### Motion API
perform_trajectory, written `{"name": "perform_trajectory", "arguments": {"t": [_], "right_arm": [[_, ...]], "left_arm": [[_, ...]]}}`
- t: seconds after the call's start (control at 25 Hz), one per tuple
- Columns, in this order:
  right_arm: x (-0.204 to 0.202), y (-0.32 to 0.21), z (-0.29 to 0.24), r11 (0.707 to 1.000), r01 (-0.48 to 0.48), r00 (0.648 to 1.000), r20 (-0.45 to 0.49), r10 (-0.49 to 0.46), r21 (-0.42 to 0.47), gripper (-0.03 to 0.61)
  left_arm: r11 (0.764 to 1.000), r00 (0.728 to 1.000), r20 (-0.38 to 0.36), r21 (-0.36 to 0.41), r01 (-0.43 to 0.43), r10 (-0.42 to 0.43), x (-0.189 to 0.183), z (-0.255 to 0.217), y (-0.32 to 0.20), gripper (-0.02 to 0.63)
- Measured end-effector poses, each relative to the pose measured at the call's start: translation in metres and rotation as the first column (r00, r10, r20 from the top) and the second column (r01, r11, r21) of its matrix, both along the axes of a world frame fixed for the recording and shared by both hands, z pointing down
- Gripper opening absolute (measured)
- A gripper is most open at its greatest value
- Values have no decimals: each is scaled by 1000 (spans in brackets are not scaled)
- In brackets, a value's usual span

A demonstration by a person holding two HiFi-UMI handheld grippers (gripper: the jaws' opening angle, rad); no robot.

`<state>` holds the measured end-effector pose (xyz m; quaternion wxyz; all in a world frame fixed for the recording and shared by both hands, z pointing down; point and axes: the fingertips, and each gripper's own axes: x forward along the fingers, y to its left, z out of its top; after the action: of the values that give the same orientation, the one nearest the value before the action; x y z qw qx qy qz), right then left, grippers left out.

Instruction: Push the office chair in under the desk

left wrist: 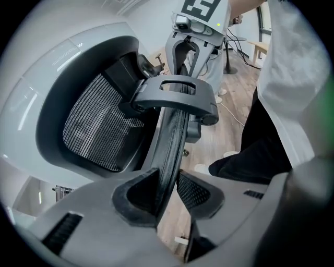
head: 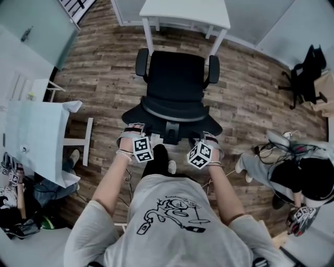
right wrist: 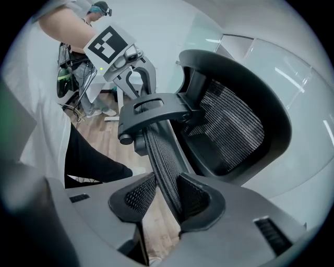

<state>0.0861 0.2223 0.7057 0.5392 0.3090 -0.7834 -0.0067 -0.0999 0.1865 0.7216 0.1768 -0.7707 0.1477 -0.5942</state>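
Floor strip point(head: 177, 40) between chair point(head: 175, 88) and desk point(head: 185, 13)

The right gripper point(right wrist: 166, 202) presses its textured black pads point(right wrist: 134, 198) on both sides of the thin rim of a black mesh-backed office chair point(right wrist: 229, 125). Beyond the chair's grey top bracket point(right wrist: 156, 110) stands the left gripper point(right wrist: 140, 83), over brown wood-plank floor point(right wrist: 96, 136).

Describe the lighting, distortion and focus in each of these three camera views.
Head view: fisheye bows the floor planks and desk; soft even light, office chair seat nearly featureless black. Left gripper view: dark round vignette, left claw body soft, backrest mesh sharp. Right gripper view: same vignette, streaky glare on the wall panels.
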Motion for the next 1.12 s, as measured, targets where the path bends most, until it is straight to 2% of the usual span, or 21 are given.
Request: {"name": "perform_trajectory", "arguments": {"t": [0.32,0.6,1.12], "right_arm": [[2,-12,-3,1000,-10,1000,10,10,0,158],[8,-27,-3,1000,-30,1000,7,30,-6,160],[4,-78,1,999,-50,999,3,50,-11,160]], "left_arm": [[1000,1000,-11,0,-2,2,3,-2,-11,115],[999,999,-18,0,-37,37,9,-2,-26,114],[999,999,-18,-3,-40,40,7,1,-78,114]]}}
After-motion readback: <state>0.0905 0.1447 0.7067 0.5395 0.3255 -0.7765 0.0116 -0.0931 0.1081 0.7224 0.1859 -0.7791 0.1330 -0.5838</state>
